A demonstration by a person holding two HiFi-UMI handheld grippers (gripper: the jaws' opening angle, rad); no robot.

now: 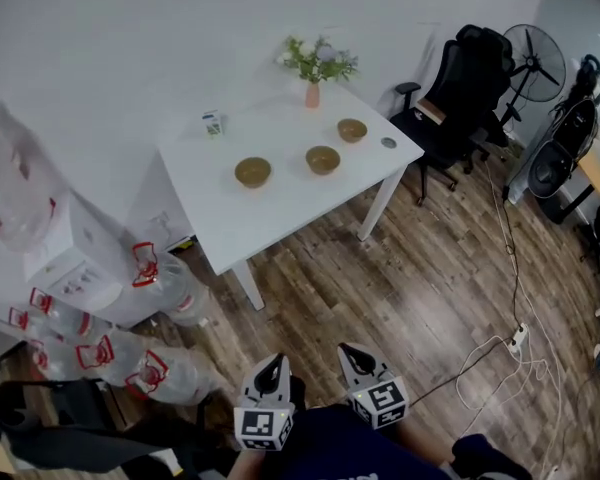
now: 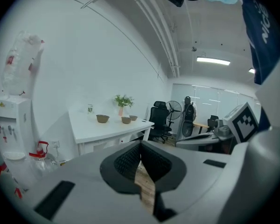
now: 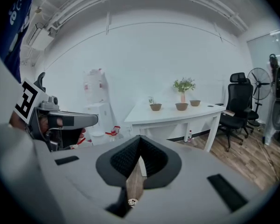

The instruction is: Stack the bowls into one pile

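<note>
Three bowls (image 1: 323, 160), unstacked, on white table (image 1: 280, 218)

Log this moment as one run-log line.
phase: pre-pick | three bowls: unstacked, apart on table | left gripper: shut, empty | right gripper: shut, empty

My head camera looks steeply down from well back across the wood floor (image 1: 380, 288) at the white worktop (image 1: 280, 208), with the left tool (image 1: 271, 366) and right tool (image 1: 354, 354) at its bottom edge. Each tool camera rides low, facing nearly level along its own jaws toward that far-off worktop. All three views share the worktop, its bowls (image 1: 323, 159), the plant (image 1: 318, 60) and the office chair (image 1: 465, 88).
</note>
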